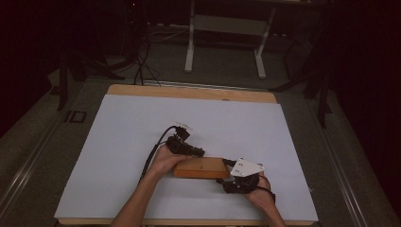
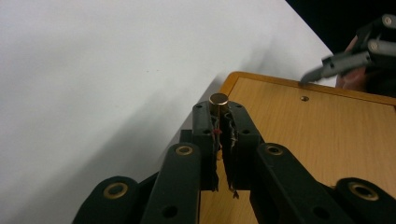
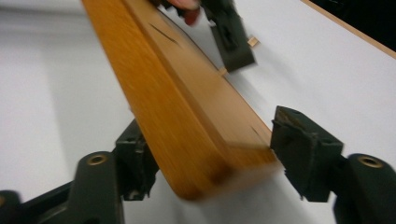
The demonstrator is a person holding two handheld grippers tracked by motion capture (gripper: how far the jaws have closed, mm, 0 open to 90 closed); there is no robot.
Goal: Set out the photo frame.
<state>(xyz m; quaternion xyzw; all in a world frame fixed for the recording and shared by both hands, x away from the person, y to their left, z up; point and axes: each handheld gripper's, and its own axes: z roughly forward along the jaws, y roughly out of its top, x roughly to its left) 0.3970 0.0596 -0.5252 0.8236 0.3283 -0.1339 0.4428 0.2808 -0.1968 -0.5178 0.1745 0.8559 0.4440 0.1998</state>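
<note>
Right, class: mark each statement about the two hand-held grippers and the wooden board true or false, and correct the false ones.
1. The left hand-held gripper pinches a small brass peg. True.
2. The wooden board is round. False: it is a rectangle with rounded corners.
3. The right hand-held gripper has a jaw on either side of the board's end. True.
4. The sheet on the table is black. False: it is white.
</note>
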